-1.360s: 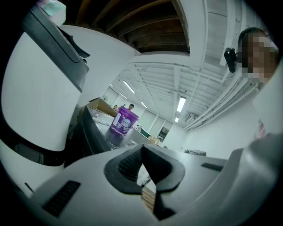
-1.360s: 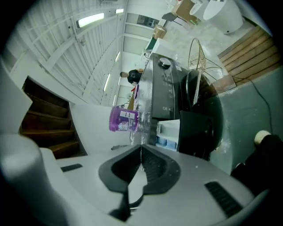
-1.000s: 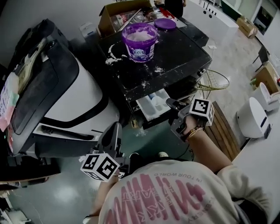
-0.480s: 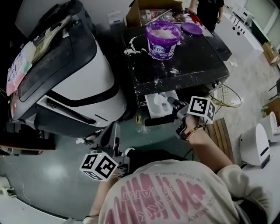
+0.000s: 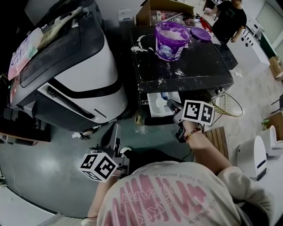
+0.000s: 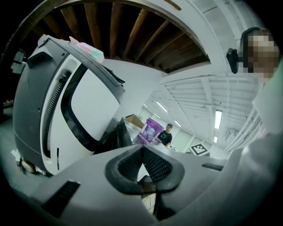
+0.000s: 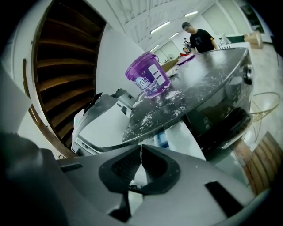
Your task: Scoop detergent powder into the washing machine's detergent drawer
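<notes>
A purple detergent bucket [image 5: 171, 40] [image 7: 147, 75] full of white powder stands open on the black washing machine top [image 5: 199, 66]; its purple lid [image 5: 201, 34] lies behind it. Spilled powder [image 5: 170, 73] dots the top. Below the front edge the white detergent drawer [image 5: 160, 104] [image 7: 188, 137] is pulled out. My right gripper [image 5: 170, 104] [image 7: 140, 157] is shut and empty, its tips at the drawer's right front corner. My left gripper [image 5: 116, 129] [image 6: 141, 150] hangs low over the floor to the left, shut with nothing in it.
A big white and black machine [image 5: 75, 75] [image 6: 66, 110] fills the left. A cardboard box [image 5: 159, 11] sits behind the bucket. A person in black [image 5: 230, 17] stands at the far right. A wire basket [image 5: 227, 103], a wooden slatted stand [image 5: 219, 137] and a white appliance [image 5: 252, 159] lie right.
The head view has swung, so the washing machine and bucket sit further right in frame. The right gripper stays shut by the drawer; the left gripper has barely moved.
</notes>
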`<act>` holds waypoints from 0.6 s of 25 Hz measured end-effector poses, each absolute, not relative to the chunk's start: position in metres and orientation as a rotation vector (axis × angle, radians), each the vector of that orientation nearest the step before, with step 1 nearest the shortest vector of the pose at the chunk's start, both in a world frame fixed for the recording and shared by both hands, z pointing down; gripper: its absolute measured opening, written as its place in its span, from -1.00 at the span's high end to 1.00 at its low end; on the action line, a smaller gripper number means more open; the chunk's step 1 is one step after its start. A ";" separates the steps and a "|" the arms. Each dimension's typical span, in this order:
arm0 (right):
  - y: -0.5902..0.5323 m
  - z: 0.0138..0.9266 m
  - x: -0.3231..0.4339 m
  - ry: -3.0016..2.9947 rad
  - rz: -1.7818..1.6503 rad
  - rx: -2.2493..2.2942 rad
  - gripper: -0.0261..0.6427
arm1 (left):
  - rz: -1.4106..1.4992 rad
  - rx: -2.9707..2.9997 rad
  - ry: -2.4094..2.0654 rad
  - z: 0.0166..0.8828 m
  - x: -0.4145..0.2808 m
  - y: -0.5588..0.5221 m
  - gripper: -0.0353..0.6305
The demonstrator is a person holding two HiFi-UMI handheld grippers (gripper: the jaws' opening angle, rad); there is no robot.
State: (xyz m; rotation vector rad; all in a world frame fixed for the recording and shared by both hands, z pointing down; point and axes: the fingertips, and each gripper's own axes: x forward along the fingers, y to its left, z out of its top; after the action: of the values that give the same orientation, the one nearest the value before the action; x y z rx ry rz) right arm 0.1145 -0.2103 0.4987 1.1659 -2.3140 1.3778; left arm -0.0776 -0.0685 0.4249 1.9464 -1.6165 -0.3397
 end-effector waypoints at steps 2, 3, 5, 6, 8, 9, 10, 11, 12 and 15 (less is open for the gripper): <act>-0.208 0.500 0.112 -2.314 1.294 1.148 0.91 | -0.345 1.943 -1.619 0.425 -0.078 -0.067 0.89; -0.207 0.500 0.111 -2.313 1.260 1.138 0.91 | -0.346 1.940 -1.622 0.426 -0.079 -0.066 0.89; -0.205 0.500 0.108 -2.311 1.205 1.119 0.91 | -0.348 1.936 -1.623 0.427 -0.080 -0.065 0.89; -0.204 0.500 0.107 -2.310 1.181 1.111 0.91 | -0.349 1.935 -1.623 0.427 -0.081 -0.065 0.89; -0.203 0.501 0.104 -2.306 1.133 1.098 0.91 | -0.352 1.936 -1.621 0.427 -0.082 -0.065 0.89; -0.202 0.502 0.103 -2.301 1.108 1.091 0.91 | -0.353 1.937 -1.620 0.427 -0.083 -0.065 0.89; -0.201 0.503 0.102 -2.296 1.083 1.083 0.91 | -0.355 1.938 -1.619 0.427 -0.083 -0.066 0.89; -0.199 0.504 0.101 -2.290 1.056 1.075 0.91 | -0.356 1.939 -1.617 0.427 -0.084 -0.066 0.89; -0.198 0.504 0.100 -2.284 1.028 1.067 0.91 | -0.358 1.939 -1.616 0.428 -0.084 -0.066 0.89; -0.195 0.507 0.097 -2.267 0.943 1.039 0.91 | -0.364 1.938 -1.614 0.428 -0.087 -0.067 0.89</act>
State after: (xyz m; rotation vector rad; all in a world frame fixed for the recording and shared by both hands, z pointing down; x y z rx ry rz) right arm 0.0967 -0.1946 0.5068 1.0387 -2.2667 0.9434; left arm -0.0866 -0.0665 0.4281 1.9380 -1.6138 -0.3643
